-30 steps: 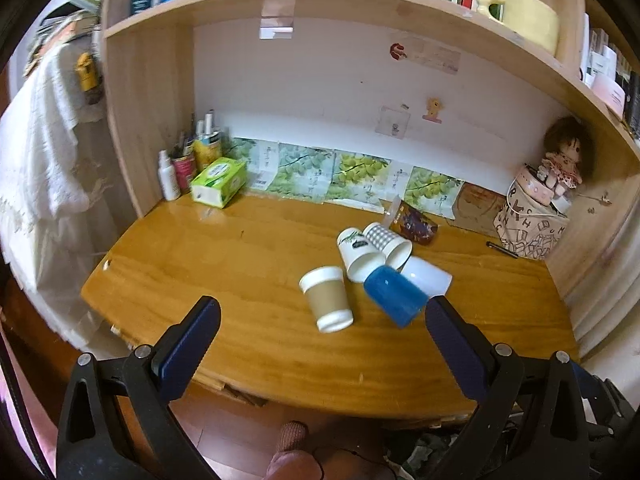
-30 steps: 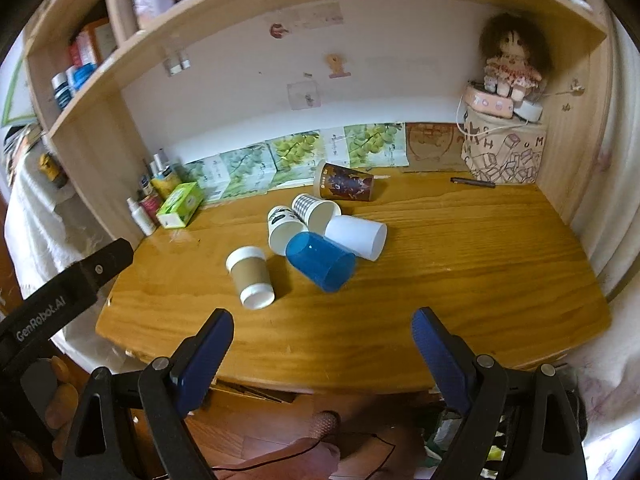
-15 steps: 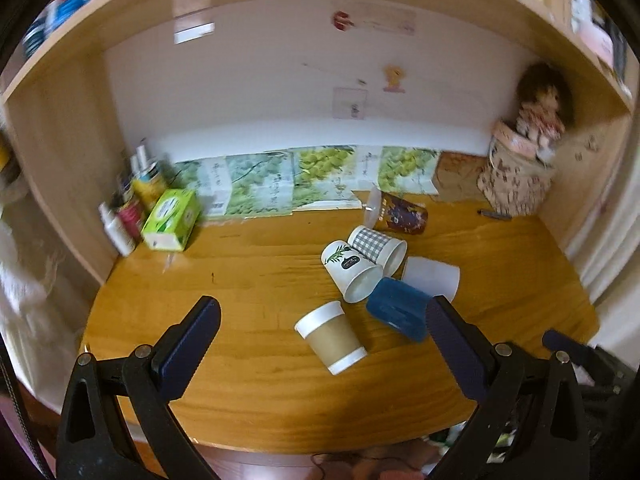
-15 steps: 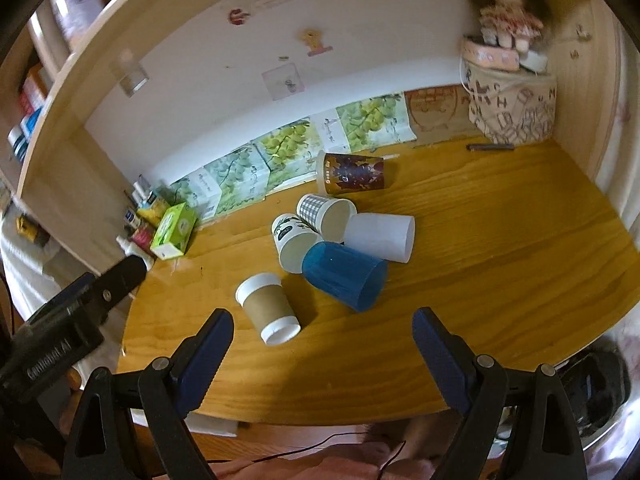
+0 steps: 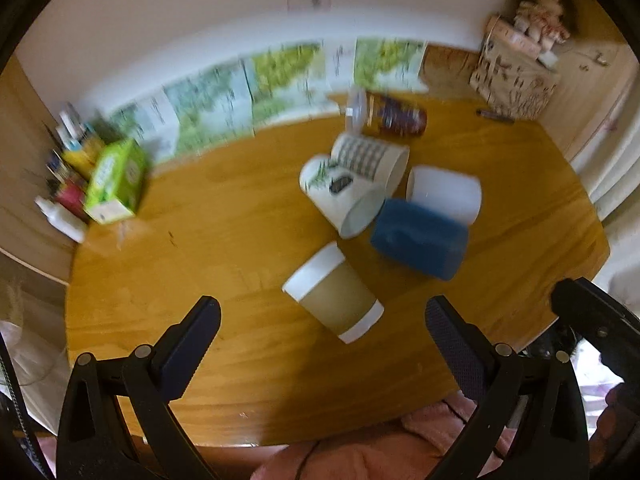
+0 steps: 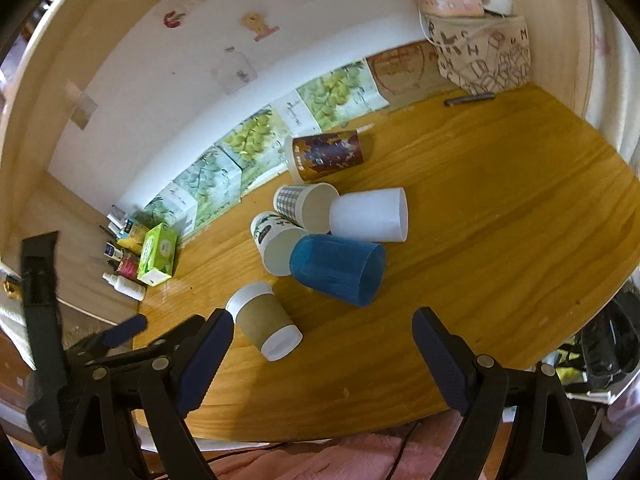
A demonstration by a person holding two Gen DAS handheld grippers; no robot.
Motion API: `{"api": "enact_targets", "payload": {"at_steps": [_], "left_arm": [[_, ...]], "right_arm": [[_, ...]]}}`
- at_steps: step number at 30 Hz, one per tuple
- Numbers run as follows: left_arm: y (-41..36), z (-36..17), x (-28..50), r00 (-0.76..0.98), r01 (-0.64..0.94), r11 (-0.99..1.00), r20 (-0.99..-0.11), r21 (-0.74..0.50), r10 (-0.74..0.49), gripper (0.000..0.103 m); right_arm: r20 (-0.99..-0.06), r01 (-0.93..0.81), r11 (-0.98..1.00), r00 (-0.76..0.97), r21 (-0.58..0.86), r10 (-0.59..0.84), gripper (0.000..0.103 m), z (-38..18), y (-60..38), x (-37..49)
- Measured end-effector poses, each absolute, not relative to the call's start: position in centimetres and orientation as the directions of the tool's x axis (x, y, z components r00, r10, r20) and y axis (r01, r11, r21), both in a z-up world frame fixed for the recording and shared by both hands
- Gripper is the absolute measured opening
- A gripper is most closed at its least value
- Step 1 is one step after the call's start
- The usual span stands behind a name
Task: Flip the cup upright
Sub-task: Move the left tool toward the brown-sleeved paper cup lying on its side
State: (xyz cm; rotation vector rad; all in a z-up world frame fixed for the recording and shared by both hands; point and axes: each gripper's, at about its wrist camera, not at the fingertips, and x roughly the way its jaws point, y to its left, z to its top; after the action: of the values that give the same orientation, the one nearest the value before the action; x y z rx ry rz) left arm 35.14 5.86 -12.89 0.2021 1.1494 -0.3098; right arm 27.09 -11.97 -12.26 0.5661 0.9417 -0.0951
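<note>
Several cups lie on their sides in a cluster on the wooden desk (image 5: 208,240). A brown paper cup with white lid (image 5: 334,298) (image 6: 264,320) lies nearest. Behind it are a blue cup (image 5: 420,238) (image 6: 338,268), a frosted white cup (image 5: 444,192) (image 6: 370,214), a leaf-print cup (image 5: 340,192) (image 6: 276,242), a checked cup (image 5: 370,158) (image 6: 306,206) and a dark printed cup (image 5: 394,118) (image 6: 326,154). My left gripper (image 5: 320,344) hangs open above the desk's front edge, just short of the brown cup. My right gripper (image 6: 320,356) is open too, with the brown cup near its left finger.
A green tissue box (image 5: 116,180) (image 6: 158,254) and small bottles (image 6: 124,284) stand at the back left. A patterned bag with a doll (image 5: 516,64) (image 6: 480,52) sits at the back right, a pen (image 6: 468,99) beside it. Fruit-print sheets lean on the wall.
Both grippers have moved forward and tilted down toward the cups, which now look larger and closer. The cups have not moved. Both stay open.
</note>
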Motion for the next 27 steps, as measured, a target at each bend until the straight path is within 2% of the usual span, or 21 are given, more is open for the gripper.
{"api": "enact_targets", "payload": {"at_steps": [6,13,25,27], "left_arm": [[6.6,-17.3,38.3,0.174,0.262,0.958,-0.971,-0.118,-0.167,0.102],[7.6,-21.5,41.0,0.011,0.119,0.963,-0.97,-0.242,-0.245,0.102],[8.3,-24.6,43.0,-0.102,0.01,0.954,-0.95,-0.298,-0.296,0.102],[8.8,-25.1,43.2,-0.116,-0.005,0.951,-0.944,-0.31,-0.309,0.099]], "right_arm": [[-0.817,0.351,0.833,0.544,0.428,0.191,0.091,-13.7,-12.4,28.3],[-0.853,0.375,0.829,0.478,0.416,0.212,0.091,-15.1,-12.4,30.2],[-0.893,0.344,0.867,0.397,0.36,0.213,0.091,-16.2,-11.0,33.0],[-0.897,0.34,0.871,0.387,0.356,0.216,0.091,-16.5,-10.9,33.3]]}}
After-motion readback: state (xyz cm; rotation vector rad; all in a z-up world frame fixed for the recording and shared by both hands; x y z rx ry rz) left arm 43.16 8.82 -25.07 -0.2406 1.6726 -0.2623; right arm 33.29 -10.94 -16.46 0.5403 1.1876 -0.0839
